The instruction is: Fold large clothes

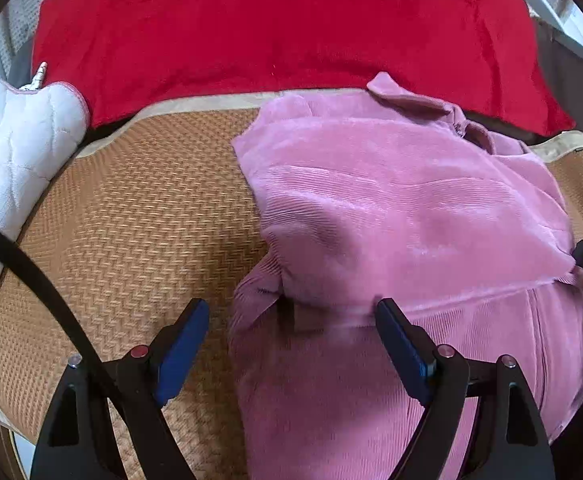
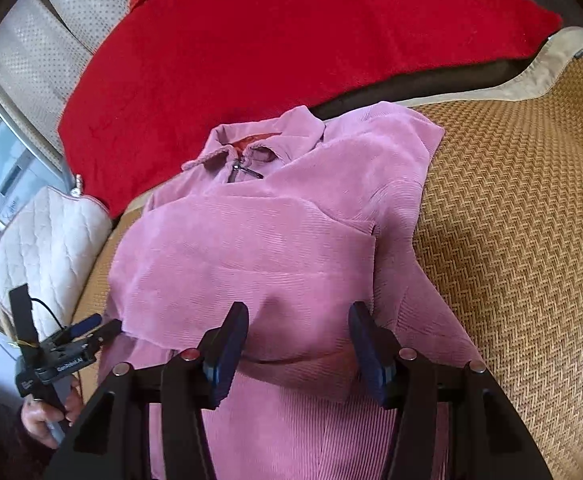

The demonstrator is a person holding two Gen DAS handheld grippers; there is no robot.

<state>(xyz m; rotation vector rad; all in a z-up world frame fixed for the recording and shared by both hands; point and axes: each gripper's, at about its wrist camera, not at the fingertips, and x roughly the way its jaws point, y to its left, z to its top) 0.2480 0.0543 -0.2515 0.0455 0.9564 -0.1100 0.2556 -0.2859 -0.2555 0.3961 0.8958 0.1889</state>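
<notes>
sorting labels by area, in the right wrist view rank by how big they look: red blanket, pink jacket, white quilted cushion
1. red blanket and pink jacket: look alike; the jacket lies nearer, so unranked.
2. white quilted cushion: clearly smallest.

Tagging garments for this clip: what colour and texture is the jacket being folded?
Pink, fine-ribbed corduroy jacket, with a collar and zip; clearest in the right wrist view.

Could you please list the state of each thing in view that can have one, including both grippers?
Pink corduroy jacket: partly folded on the mat, sleeves laid across the front, collar zip closed.
Left hand-held gripper: open, jaws wide at the jacket's edge.
Right hand-held gripper: jaws astride a raised fold; grip unclear.
Woven mat: spread flat.
Red blanket: spread out behind.
White quilted cushion: lying beside the mat.
</notes>
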